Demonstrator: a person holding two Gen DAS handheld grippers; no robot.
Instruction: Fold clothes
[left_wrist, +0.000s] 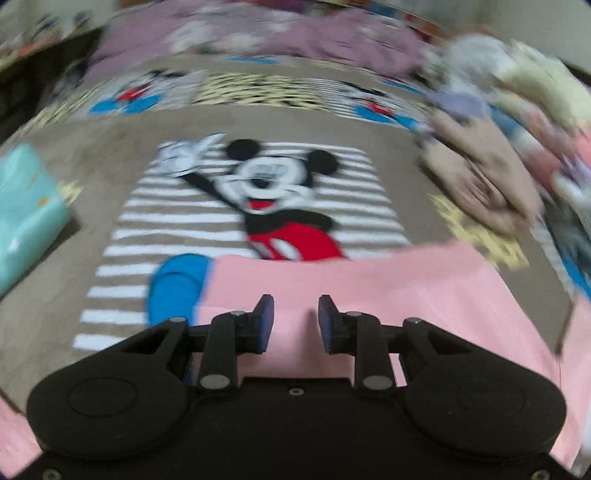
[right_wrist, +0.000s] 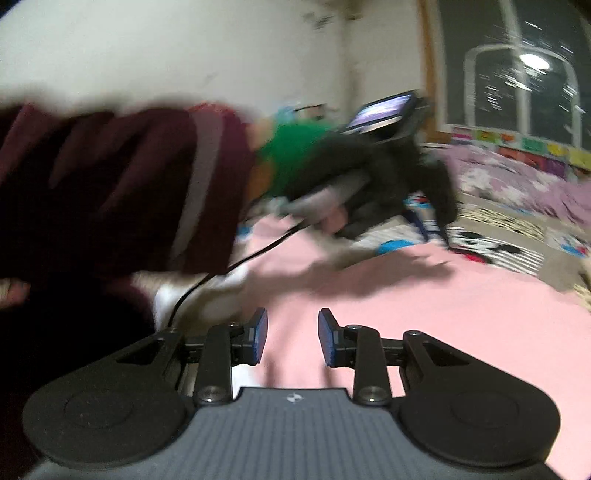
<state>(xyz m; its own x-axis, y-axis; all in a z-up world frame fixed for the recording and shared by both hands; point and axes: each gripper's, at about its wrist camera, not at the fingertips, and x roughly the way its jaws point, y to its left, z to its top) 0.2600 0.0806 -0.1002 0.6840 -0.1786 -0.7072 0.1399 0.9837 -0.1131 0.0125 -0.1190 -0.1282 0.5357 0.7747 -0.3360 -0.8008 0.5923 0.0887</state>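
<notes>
A folded turquoise garment (left_wrist: 26, 218) lies at the left edge of the cartoon-mouse rug (left_wrist: 258, 192), which covers the floor; going right, the mouse figure with red shorts fills the rug's middle, set on white stripes; the pink garment (left_wrist: 369, 295) is spread flat over the rug's near part, its far edge crossing just below the red shorts and one blue patch showing beside its left corner; the left claw (left_wrist: 296, 315) hangs above this pink cloth with its blue pads (left_wrist: 267, 314) parted and nothing between them, so it stands open and empty; further right, a loose pile of clothes (left_wrist: 498, 147) in beige, cream and lilac sits at the rug's right edge, and a lilac blanket (left_wrist: 295, 37) runs along the far edge; both views are blurred. In the right wrist view, a maroon sleeve (right_wrist: 110, 184) fills the left side, with a black cable (right_wrist: 229, 266) trailing from the other claw's handle over the pink garment (right_wrist: 443, 314); the right claw (right_wrist: 293, 334) is likewise above the pink cloth, pads apart, gripping nothing; to the right the rug's striped part and the lilac blanket show beyond the pink edge.
</notes>
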